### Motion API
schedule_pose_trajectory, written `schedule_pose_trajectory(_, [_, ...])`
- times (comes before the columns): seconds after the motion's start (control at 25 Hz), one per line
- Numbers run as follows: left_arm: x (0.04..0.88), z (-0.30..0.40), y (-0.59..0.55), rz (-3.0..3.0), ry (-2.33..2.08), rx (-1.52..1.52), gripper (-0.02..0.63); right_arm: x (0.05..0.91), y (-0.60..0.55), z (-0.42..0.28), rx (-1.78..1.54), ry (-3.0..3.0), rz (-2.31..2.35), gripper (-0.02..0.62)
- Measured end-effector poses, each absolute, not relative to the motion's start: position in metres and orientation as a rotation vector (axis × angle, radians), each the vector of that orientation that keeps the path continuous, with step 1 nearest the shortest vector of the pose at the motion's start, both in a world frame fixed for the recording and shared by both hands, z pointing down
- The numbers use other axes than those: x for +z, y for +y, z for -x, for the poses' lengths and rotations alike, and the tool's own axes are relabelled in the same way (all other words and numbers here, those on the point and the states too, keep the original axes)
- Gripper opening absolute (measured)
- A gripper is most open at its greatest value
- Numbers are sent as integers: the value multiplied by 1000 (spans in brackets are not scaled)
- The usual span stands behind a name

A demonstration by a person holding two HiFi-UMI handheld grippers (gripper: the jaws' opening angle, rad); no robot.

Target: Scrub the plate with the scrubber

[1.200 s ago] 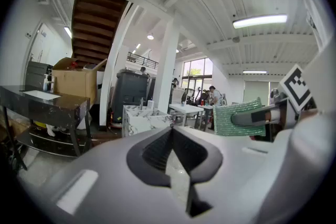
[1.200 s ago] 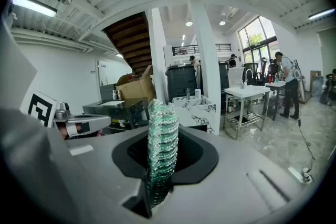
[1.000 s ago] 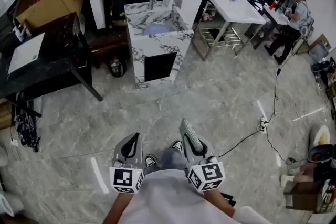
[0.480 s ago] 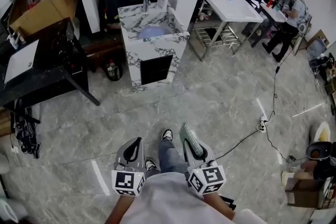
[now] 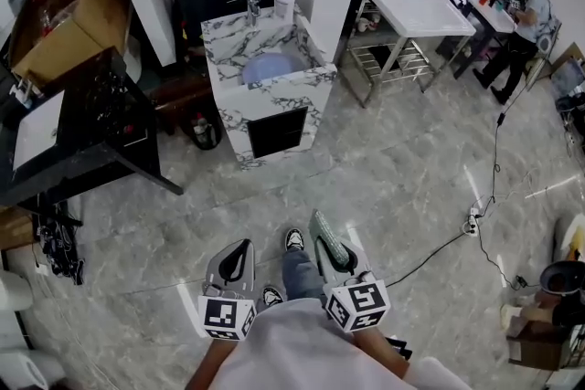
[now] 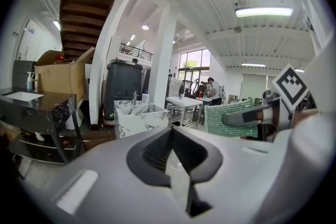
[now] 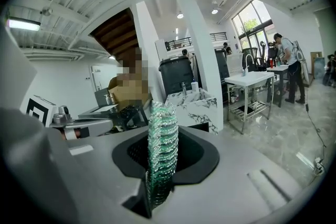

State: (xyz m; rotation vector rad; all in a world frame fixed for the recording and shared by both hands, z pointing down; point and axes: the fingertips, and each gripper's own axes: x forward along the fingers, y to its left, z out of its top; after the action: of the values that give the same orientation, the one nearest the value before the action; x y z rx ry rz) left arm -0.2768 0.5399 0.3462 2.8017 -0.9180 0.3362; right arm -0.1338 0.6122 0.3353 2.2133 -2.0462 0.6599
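My right gripper (image 5: 333,253) is shut on a green glittery scrubber (image 5: 327,238), low in the head view, above the marble floor. In the right gripper view the scrubber (image 7: 162,149) stands edge-on between the jaws (image 7: 160,131). My left gripper (image 5: 234,264) hangs beside it, shut, with nothing held; its jaws (image 6: 172,150) meet in a line. From the left gripper view the scrubber (image 6: 231,118) shows at the right. A marble sink stand (image 5: 274,100) stands well ahead, with a pale bluish round thing (image 5: 268,67) in its basin, perhaps the plate.
A soap bottle (image 5: 282,3) and a tap sit at the sink stand's back. A black table (image 5: 87,128) with a cardboard box (image 5: 64,9) is at the left. A white table (image 5: 416,9) and a person (image 5: 521,23) are at the far right. A cable (image 5: 457,237) crosses the floor.
The person has stepped forward, one shoe now showing ahead between the grippers. The sink stand sits a little nearer. Both grippers keep their places and hold.
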Motion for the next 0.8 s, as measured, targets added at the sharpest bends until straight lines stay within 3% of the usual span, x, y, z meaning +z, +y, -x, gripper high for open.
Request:
schedule_pose_trajectory(0.4, [340, 180, 457, -2830, -881, 392, 51, 338, 520, 48, 734, -2070, -2177, 58])
schedule_pose_trajectory(0.8, [337, 136, 397, -2779, -989, 398, 52, 348, 464, -10, 786, -2115, -2126, 58])
